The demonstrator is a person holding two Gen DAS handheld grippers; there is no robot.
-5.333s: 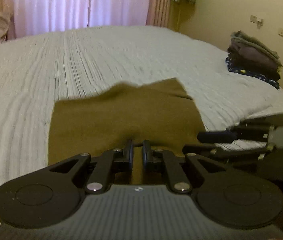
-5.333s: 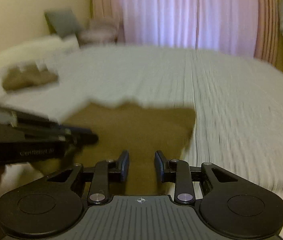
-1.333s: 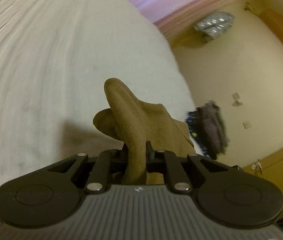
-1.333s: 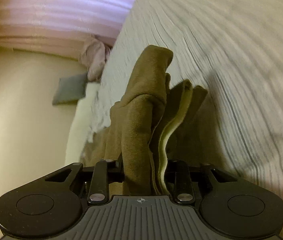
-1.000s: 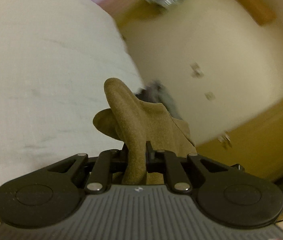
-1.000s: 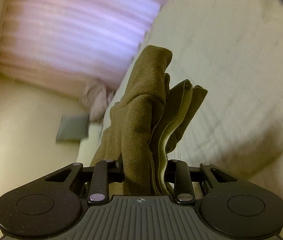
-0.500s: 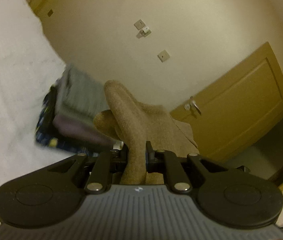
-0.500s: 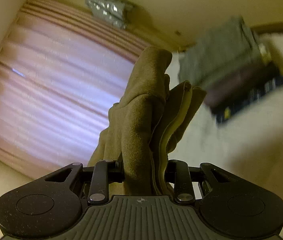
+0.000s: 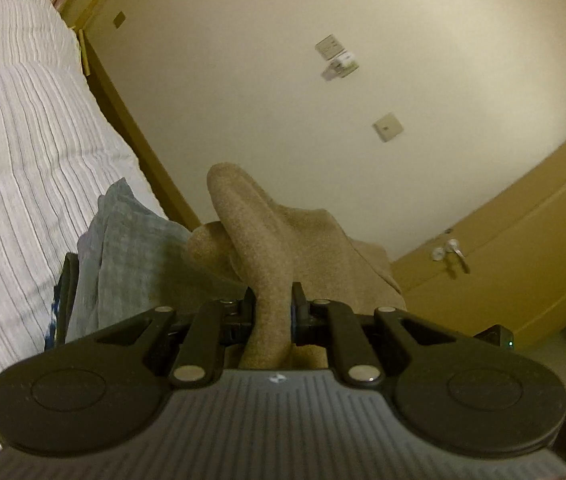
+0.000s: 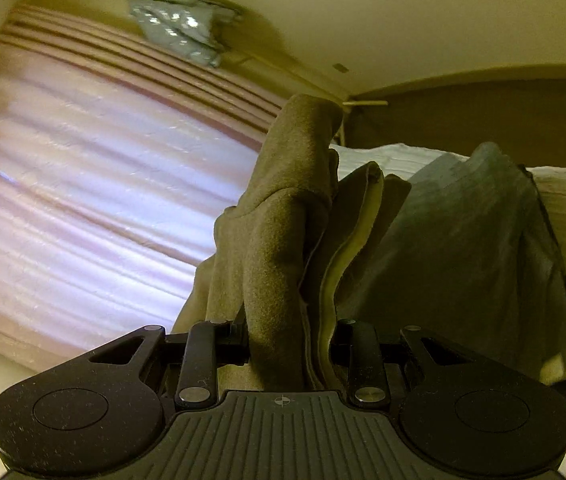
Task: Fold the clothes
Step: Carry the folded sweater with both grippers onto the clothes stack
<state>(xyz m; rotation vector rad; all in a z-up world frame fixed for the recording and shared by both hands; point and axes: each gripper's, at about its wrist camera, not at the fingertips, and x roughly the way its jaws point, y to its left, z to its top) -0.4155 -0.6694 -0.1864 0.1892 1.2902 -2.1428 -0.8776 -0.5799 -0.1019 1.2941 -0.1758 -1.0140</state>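
Observation:
A folded olive-brown garment (image 9: pixel 267 240) is held up between both grippers. My left gripper (image 9: pixel 273 300) is shut on one bunched edge of it, which sticks up past the fingers. My right gripper (image 10: pixel 287 332) is shut on a thicker wad of the same garment (image 10: pixel 283 220), with a pale lining edge showing on its right side. A stack of folded clothes with a grey-blue piece on top (image 9: pixel 123 248) lies on the bed just beyond and below the garment; in the right wrist view the stack (image 10: pixel 475 248) sits right of the held cloth.
The bed with its white ribbed cover (image 9: pixel 15 152) fills the left of the left wrist view, its edge against a cream wall (image 9: pixel 323 120). A yellow door with a handle (image 9: pixel 451 252) is at the right. Pink curtains (image 10: pixel 83 184) stand behind the right gripper.
Both grippers have swung sideways across the bed with the brown garment still clamped. The stack of folded clothes has come close under and beside the garment. The grips look unchanged.

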